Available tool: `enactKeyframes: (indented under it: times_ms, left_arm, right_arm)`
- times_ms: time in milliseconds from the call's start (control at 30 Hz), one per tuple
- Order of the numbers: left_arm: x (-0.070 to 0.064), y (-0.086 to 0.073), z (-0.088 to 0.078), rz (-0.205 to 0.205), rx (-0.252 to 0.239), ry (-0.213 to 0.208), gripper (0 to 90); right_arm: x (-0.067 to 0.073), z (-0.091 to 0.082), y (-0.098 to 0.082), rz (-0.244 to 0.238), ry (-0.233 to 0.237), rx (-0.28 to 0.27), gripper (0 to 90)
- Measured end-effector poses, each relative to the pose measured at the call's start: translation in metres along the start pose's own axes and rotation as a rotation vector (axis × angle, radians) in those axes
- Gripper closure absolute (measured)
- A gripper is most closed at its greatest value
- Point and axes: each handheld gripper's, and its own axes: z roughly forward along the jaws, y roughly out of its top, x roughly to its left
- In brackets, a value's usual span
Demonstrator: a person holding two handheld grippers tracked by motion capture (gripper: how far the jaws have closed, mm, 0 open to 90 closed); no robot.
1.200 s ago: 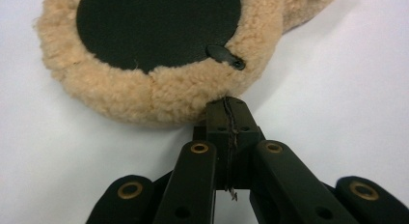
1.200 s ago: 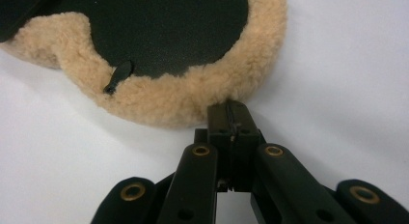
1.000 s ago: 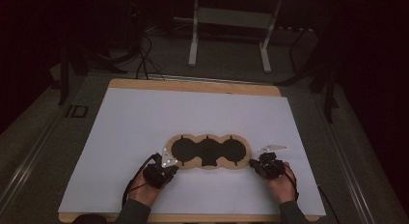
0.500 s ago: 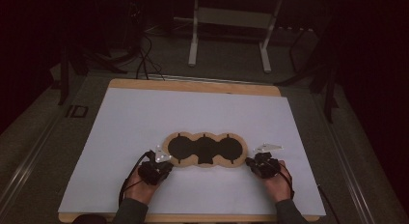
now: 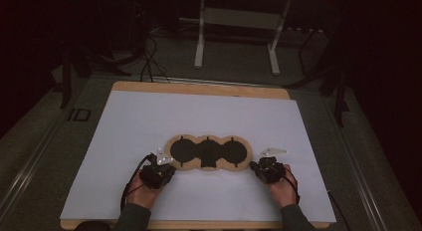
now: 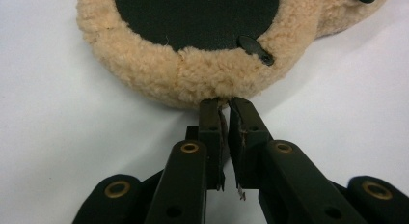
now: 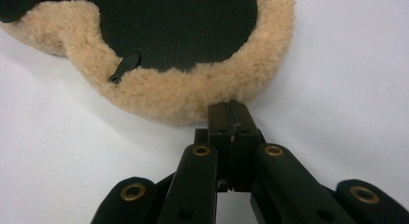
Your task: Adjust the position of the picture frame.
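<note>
The fleece mat (image 5: 208,153) lies in the lower middle of the high view, a tan, three-lobed piece with black round panels, flat on the white table cover (image 5: 149,121). Its long axis runs left to right across the frame, and each end lobe faces one gripper.

At the mat's left end, the left gripper (image 5: 160,167) sits at the lower left of the piece. In the left gripper view the fleece rim (image 6: 193,77) fills the top of the frame and the jaws point straight up at it. The tips stand a narrow slit apart, just at the edge of the pile; they have just been opening, and no fleece looks pinched between them, though the tips are so near the fluff that a few fibres could still be caught.

At the right end, the right gripper (image 5: 263,167) mirrors this from the lower right. In the right gripper view its jaws are pressed flat together, tips at the rim (image 7: 193,96) in the upper half of the frame, with nothing visibly between them.

Both hands are about equally near, one per end. Any coming move probably turns on that symmetry: the mat stretches between the two grippers along its length, each end directly ahead of its own jaws.
</note>
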Motion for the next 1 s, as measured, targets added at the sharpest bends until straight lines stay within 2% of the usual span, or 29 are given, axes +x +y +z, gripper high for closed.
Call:
enactKeyframes:
  times_ms: [233, 433, 467, 500, 700, 833, 1000]
  left_arm:
    - [-0.003, 0.000, 0.000, 0.009, -0.002, -0.002, 81.1]
    - [-0.005, 0.000, 0.000, 0.017, -0.001, -0.020, 78.0]
    - [-0.007, 0.000, -0.001, 0.028, -0.010, -0.054, 73.2]
    - [-0.006, 0.000, -0.002, 0.027, -0.015, -0.063, 72.1]
    - [-0.008, 0.001, -0.006, 0.040, -0.048, -0.096, 68.4]
    - [-0.012, 0.003, -0.010, 0.076, -0.072, -0.117, 64.3]
    - [-0.014, 0.003, -0.013, 0.101, -0.101, -0.129, 61.3]
  right_arm:
    - [0.000, 0.003, 0.001, 0.009, -0.006, -0.015, 89.4]
    - [-0.002, 0.002, 0.000, 0.016, -0.015, -0.019, 84.6]
    - [-0.004, 0.002, 0.000, 0.019, -0.016, -0.027, 82.9]
    - [-0.005, 0.002, -0.001, 0.024, -0.018, -0.031, 82.9]
    - [-0.010, -0.002, -0.002, 0.050, -0.032, -0.056, 78.0]
    - [-0.011, -0.006, -0.002, 0.060, -0.078, -0.059, 69.9]
    - [-0.012, -0.008, -0.001, 0.069, -0.100, -0.065, 64.0]
